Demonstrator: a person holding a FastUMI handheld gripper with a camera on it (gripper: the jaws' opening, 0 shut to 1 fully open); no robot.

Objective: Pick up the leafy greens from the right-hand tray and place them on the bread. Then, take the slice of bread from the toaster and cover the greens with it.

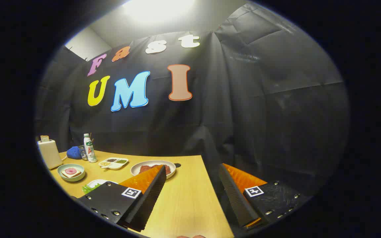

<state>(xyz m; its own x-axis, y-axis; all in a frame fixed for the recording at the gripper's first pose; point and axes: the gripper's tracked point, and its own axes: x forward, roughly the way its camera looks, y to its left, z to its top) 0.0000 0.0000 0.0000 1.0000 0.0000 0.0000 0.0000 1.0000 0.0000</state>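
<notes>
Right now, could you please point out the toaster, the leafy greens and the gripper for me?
toaster [49, 153]: gripper view, front face of its body.
leafy greens [89, 188]: gripper view, the visible leaf edge.
gripper [193, 180]: gripper view, open gap midway between its fingertips.

Black cloth wall [243, 99] behind a wooden table [187, 198], bright ceiling light [159, 8] overhead.

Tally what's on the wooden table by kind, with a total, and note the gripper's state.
Toasters: 1, bread slice sticking up from it
Bottles: 1
Blue items: 1
Dishes: 4: bowl, divided tray, round plate, tray of greens
Total: 7
The gripper is open, holding nothing, above the table.
</notes>
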